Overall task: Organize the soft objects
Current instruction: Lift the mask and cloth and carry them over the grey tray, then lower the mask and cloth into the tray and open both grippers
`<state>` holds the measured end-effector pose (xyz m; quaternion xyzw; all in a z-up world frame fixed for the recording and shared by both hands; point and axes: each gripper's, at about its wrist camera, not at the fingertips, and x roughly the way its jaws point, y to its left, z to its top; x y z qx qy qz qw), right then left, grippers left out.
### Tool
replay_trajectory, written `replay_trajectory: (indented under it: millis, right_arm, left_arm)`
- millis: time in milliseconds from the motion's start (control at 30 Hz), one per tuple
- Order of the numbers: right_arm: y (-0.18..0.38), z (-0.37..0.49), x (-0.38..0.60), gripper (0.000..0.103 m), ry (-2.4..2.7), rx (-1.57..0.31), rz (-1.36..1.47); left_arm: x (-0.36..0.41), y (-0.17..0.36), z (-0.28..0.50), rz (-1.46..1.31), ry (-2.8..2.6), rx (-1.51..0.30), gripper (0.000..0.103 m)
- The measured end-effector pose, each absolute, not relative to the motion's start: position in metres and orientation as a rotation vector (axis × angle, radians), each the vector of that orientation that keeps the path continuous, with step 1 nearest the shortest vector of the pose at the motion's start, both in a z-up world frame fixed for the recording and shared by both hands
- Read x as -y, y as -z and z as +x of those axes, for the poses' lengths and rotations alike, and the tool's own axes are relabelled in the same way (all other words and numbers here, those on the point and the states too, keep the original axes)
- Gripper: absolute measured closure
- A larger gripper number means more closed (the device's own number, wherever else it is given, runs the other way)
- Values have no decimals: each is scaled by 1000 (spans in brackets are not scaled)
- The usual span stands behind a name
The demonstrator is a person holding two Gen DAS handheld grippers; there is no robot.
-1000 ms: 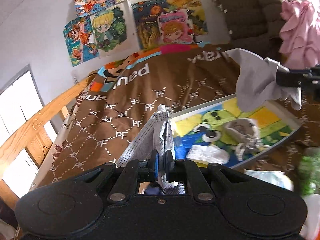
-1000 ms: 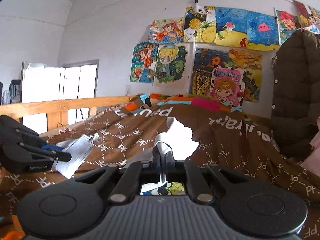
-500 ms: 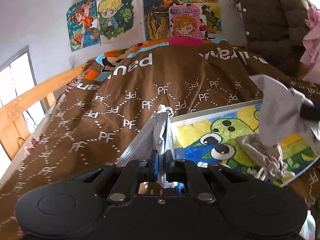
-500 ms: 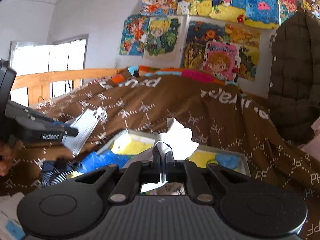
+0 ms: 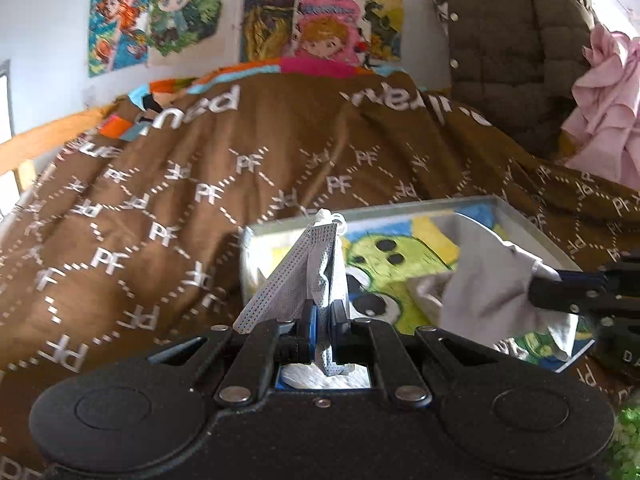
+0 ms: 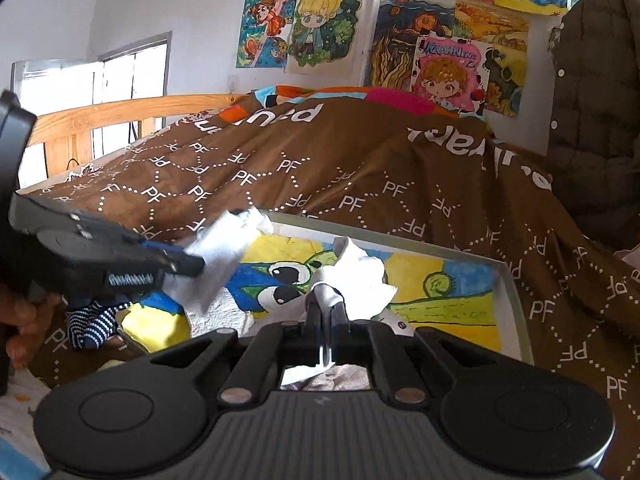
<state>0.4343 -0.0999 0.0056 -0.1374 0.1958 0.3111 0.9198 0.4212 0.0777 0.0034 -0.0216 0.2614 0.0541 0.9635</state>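
Observation:
My left gripper is shut on a folded white face mask and holds it above the near left corner of a shallow tray with a green cartoon picture in it. My right gripper is shut on a pale grey cloth, also held over the tray. The cloth and the right gripper show at the right of the left wrist view. The mask and left gripper show at the left of the right wrist view.
The tray lies on a bed with a brown "PF" blanket. A striped dark sock lies at the tray's left end. A brown padded coat and pink garment hang at right. A wooden bed rail runs behind.
Both grippers have come down and forward over the tray, each still holding its piece. The cloth hangs lower, close to the tray's picture.

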Motion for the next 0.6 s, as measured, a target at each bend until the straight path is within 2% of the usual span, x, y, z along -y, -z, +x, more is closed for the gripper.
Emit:
replay_trajectory:
  millis: [333,533,600]
  right_arm:
    - [-2,440,98,97,-635,-482,-261]
    - [2,444,99,89,-611,-525,-233]
    - [3,443,99,80,-603,-534,-231]
  left_arm:
    - [-70,11,432,-64,-30,-637,96]
    - [-70,11,434,-59,-30,-661,93]
    - [-70,12,433,-66,-30,-665,89]
